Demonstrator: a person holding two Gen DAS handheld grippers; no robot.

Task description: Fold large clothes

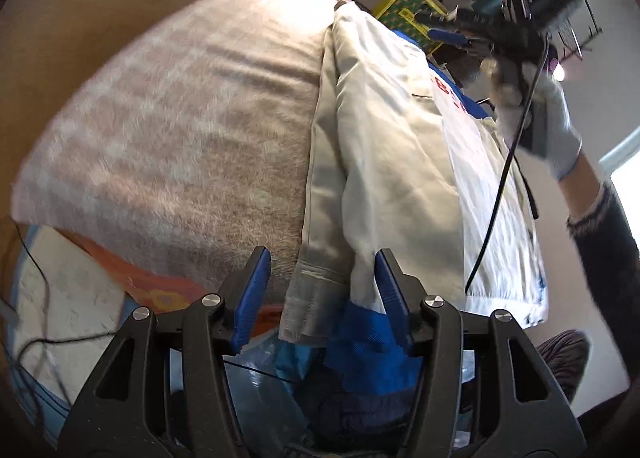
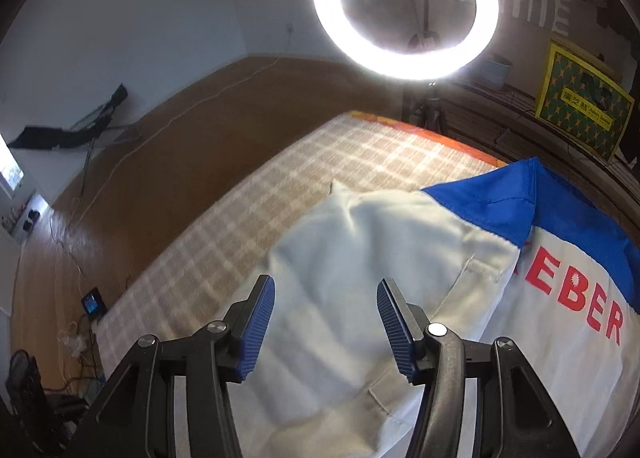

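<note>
A white jacket (image 1: pixel 384 162) with blue panels and red letters lies on a plaid blanket (image 1: pixel 180 130), partly folded, with a sleeve laid along its left side. My left gripper (image 1: pixel 322 274) is open at the sleeve's cuff (image 1: pixel 316 298), near the blanket's front edge. My right gripper (image 2: pixel 326 306) is open and empty above the white part of the jacket (image 2: pixel 360 258). In the left wrist view it (image 1: pixel 452 28) hovers over the jacket's far end, held by a gloved hand (image 1: pixel 548 130).
A lit ring light (image 2: pixel 404 10) on a stand rises behind the blanket. A yellow-green box (image 2: pixel 584 114) sits at the back right. Brown wooden floor (image 2: pixel 140 146) with cables lies to the left. A black cable (image 1: pixel 496 194) hangs over the jacket.
</note>
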